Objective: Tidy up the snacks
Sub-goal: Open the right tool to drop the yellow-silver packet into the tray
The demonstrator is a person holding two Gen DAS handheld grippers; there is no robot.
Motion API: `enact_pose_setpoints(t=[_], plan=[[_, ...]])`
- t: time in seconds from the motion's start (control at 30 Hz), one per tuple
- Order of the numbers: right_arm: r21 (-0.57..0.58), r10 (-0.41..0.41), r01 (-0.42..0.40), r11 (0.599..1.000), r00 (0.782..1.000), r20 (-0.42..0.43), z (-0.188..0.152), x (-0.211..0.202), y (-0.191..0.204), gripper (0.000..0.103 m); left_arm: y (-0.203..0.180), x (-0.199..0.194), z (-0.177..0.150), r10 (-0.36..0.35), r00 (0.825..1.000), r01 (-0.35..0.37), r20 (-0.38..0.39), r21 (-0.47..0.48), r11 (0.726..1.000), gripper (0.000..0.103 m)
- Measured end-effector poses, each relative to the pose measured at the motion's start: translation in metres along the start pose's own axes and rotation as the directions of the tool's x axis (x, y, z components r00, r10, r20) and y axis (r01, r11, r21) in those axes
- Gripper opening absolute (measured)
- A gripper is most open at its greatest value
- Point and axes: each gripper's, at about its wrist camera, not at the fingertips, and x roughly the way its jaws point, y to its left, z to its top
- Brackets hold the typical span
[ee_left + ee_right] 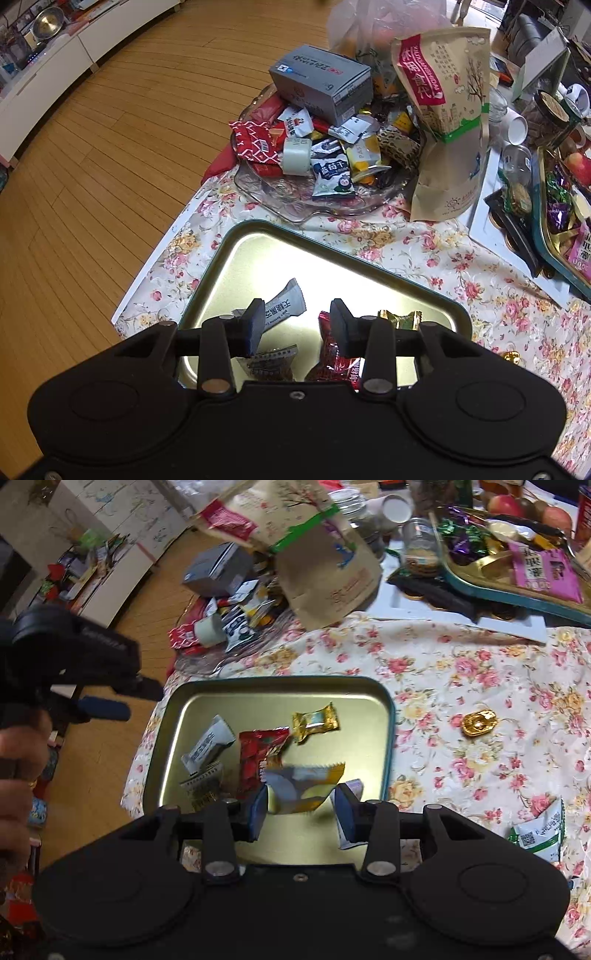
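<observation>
A: The right gripper (301, 810) hangs over the tin tray (388, 716) with a yellow-and-white packet (304, 786) between its jaws. The jaws stand partly apart, and the packet is blurred, so I think it is slipping free rather than gripped; hard to be sure.

B: Then spread the jaws clear and lift straight up, so neither pad drags the wrapper back out. And the left?

A: The left gripper (297, 325) sits above the same tray's near end, jaws partly apart with nothing between them. Send it to the glass dish (258, 184), where the loose snacks are heaped, and take a single wrapper off the top.

B: What's in the tray now?

A: From the right wrist view: one grey-white sachet (208, 747), one red packet (258, 760), one gold candy (315, 722), one small dark-printed packet (202, 788), plus the yellow-and-white one. Five, though the gripper may hide more.

B: Strays?

A: On the flowered surface (461, 672), one gold ingot sweet (479, 722) and one green-and-white packet (541, 834), both well outside the tray.
</observation>
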Motion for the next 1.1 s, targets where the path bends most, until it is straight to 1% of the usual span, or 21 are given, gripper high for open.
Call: enact_pose_setpoints(t=[0.17, 0.37, 0.57, 0.7, 0.9, 1.1], plan=[[-0.031, -0.011, 0.012, 0.999, 0.999, 0.033, 0.000, -0.006, 0.003, 0.045, -0.010, -0.001, -0.003, -0.007, 1.000, 0.007, -0.001, 0.025, 1.000, 0.048], [0.032, -0.038, 0.036, 0.999, 0.998, 0.041, 0.008, -0.012, -0.015, 0.045, -0.026, -0.001, -0.010, -0.030, 0.999, 0.031, -0.012, 0.073, 0.997, 0.048], [0.083, -0.108, 0.105, 0.991, 0.994, 0.030, 0.010, -0.014, -0.041, 0.045, -0.049, -0.002, -0.020, -0.047, 0.999, 0.051, -0.026, 0.148, 0.988, 0.048], [0.121, -0.141, 0.137, 0.983, 0.990, 0.023, 0.009, -0.017, -0.062, 0.045, -0.070, -0.003, -0.031, -0.041, 0.999, 0.046, -0.025, 0.216, 0.975, 0.048], [0.177, -0.182, 0.176, 0.968, 0.983, 0.017, 0.009, -0.025, -0.093, 0.045, -0.102, -0.002, -0.051, -0.048, 0.998, 0.058, -0.040, 0.321, 0.945, 0.048], [0.228, -0.214, 0.205, 0.952, 0.977, 0.017, 0.004, -0.034, -0.124, 0.045, -0.129, -0.001, -0.068, -0.060, 0.995, 0.084, -0.074, 0.386, 0.919, 0.048]])
